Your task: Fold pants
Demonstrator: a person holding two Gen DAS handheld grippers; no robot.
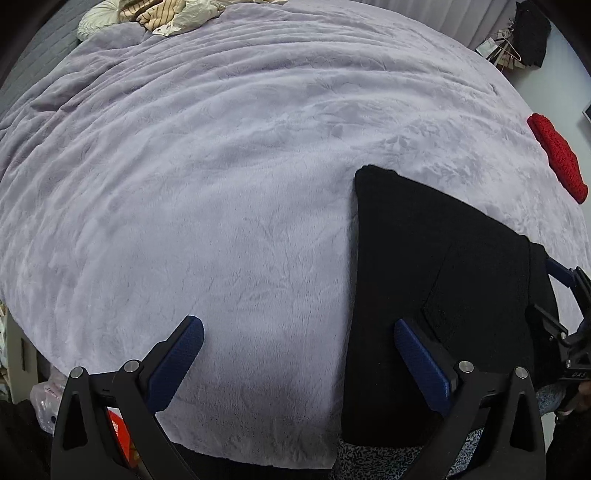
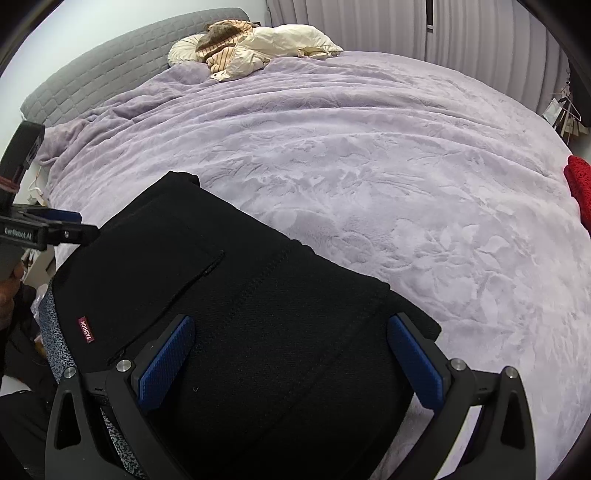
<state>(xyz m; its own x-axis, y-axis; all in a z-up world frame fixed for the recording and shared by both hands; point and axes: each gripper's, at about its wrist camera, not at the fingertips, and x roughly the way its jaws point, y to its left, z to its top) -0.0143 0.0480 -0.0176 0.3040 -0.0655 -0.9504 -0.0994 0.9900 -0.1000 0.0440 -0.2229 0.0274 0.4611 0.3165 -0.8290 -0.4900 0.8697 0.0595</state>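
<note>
Right wrist view: both grippers, right gripper (image 2: pixel 290 354) and left gripper (image 1: pixel 297 354), gape wide, empty; pinch the black knit pants' (image 2: pixel 221 295) near edge squarely, fold evenly over the lilac plush blanket (image 2: pixel 406 192).

This is a bedroom in a home: a wide bed fills both views, spread with a plush lilac blanket (image 2: pixel 369 177) embossed with leaves, backed by a grey quilted headboard (image 2: pixel 110 70). Cream pillows (image 2: pixel 295 40) and a striped garment (image 2: pixel 225 44) (rumpled together) sit at its head. Pleated pale curtains (image 2: pixel 369 26) hang behind, and clothes hangers (image 1: pixel 511 48) cluster by a wall.
</note>
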